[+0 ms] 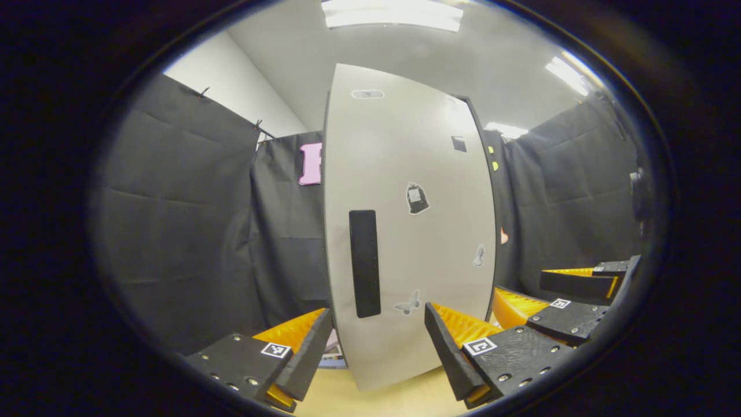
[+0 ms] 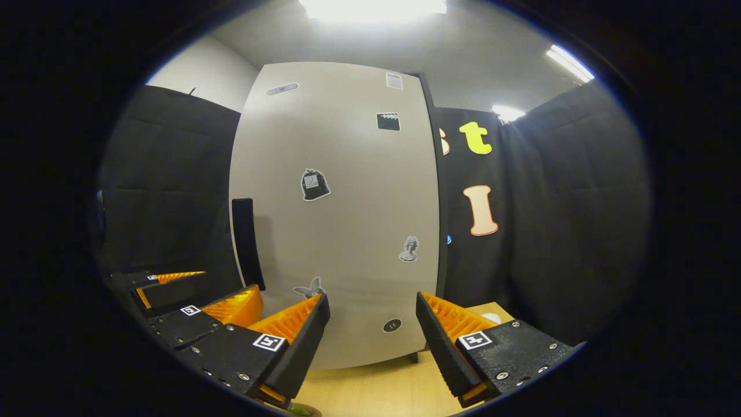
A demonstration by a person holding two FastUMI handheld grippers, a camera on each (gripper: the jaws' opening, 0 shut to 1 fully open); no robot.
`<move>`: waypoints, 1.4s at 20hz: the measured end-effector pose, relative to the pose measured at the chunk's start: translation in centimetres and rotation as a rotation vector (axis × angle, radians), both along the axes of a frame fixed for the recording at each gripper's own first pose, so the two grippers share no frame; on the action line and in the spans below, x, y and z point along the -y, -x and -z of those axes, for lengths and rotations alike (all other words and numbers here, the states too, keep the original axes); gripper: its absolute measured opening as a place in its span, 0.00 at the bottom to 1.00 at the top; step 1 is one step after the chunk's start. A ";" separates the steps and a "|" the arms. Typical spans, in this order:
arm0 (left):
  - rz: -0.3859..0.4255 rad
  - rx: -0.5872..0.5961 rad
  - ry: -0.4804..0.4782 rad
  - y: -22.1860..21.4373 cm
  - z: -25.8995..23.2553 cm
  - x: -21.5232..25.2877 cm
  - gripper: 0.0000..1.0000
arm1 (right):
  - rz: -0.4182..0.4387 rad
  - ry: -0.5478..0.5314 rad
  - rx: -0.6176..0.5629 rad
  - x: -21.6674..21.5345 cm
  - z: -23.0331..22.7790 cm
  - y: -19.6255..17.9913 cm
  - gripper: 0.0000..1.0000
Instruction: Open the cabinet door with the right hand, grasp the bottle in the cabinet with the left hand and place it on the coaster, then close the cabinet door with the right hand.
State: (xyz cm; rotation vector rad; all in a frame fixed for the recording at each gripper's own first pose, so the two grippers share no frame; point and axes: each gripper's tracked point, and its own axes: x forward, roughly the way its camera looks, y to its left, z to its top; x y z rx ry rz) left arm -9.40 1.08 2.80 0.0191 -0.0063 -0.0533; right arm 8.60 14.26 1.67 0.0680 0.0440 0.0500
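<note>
Faced the closed cabinet door [image 1: 405,231] side by side above the bench [image 2: 376,388]: left gripper [image 1: 376,341] and right gripper [image 2: 370,330] both level, wide open, empty; bottle unseen

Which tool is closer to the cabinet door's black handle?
Left. The left tool faces the handle almost head-on; the right tool points at the door middle, with the handle off to its left.
</note>
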 end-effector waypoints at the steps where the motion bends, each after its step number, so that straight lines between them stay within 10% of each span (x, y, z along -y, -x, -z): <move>1: 0.001 -0.005 0.000 -0.2 0.3 0.3 0.92 | 0.007 0.013 0.006 0.3 0.0 -0.1 0.93; 28: -0.078 0.037 0.013 -0.2 -1.0 0.7 0.92 | -0.043 -0.032 -0.010 1.3 0.8 -1.8 0.92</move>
